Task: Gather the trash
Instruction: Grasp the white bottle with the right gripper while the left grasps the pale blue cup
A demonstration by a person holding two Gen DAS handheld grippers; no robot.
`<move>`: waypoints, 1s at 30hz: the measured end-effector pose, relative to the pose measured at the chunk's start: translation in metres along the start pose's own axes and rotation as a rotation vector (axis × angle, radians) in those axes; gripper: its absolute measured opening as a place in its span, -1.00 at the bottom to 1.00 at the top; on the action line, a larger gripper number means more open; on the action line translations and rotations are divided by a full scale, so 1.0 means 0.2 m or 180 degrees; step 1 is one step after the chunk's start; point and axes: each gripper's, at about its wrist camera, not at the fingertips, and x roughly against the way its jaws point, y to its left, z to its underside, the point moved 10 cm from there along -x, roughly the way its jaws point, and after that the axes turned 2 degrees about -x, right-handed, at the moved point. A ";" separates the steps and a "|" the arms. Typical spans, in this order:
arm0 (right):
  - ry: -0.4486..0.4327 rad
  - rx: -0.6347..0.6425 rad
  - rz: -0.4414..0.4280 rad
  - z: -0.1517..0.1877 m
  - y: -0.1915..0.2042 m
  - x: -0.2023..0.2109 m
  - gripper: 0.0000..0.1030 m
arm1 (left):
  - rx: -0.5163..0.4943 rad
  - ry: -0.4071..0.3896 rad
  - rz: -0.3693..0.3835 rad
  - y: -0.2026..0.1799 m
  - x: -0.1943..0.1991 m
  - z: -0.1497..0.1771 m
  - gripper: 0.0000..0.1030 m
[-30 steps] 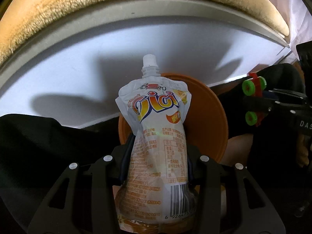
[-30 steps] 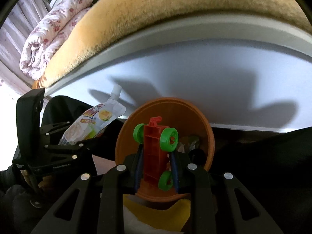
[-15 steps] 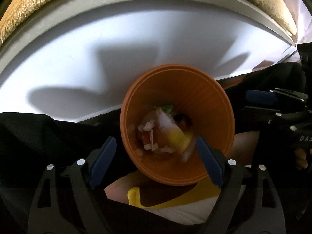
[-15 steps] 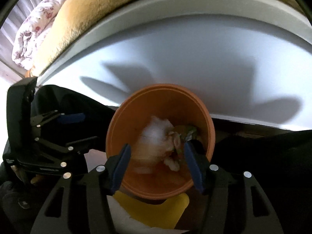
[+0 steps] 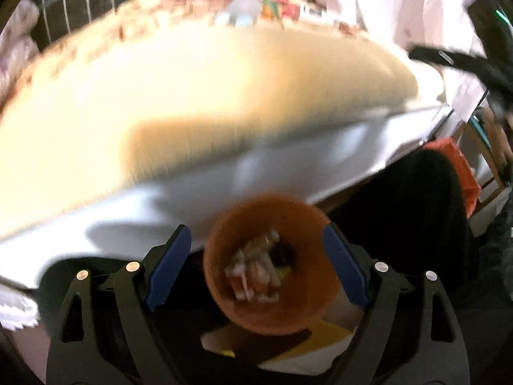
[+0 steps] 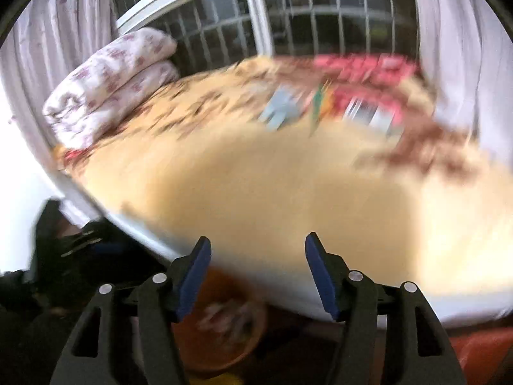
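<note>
The left gripper (image 5: 256, 263) is spread wide and holds nothing, its blue pads on either side of an orange bin (image 5: 272, 301) at 6 o'clock, with blurred trash (image 5: 256, 272) inside. The right gripper (image 6: 258, 276) is likewise released and bare; the bin (image 6: 224, 330) lies at its 7 o'clock. Beyond, a tan bed (image 6: 272, 192) carries smeared litter (image 6: 282, 110) toward 12, and folded quilts (image 6: 109, 89) sit at 10.
</note>
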 end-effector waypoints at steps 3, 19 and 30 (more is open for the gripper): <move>-0.0022 0.0228 0.0362 -0.27 -0.23 -0.08 0.26 | 0.0006 -0.0119 0.0031 0.01 0.04 -0.13 0.60; 0.0838 0.1356 0.0809 -0.58 -0.78 -0.89 0.33 | 0.0222 0.0049 0.0024 0.06 -0.09 -0.34 0.60; 0.1190 0.0889 0.0791 -0.62 -0.88 -1.05 0.12 | 0.0342 0.0050 0.0062 0.06 -0.08 -0.34 0.60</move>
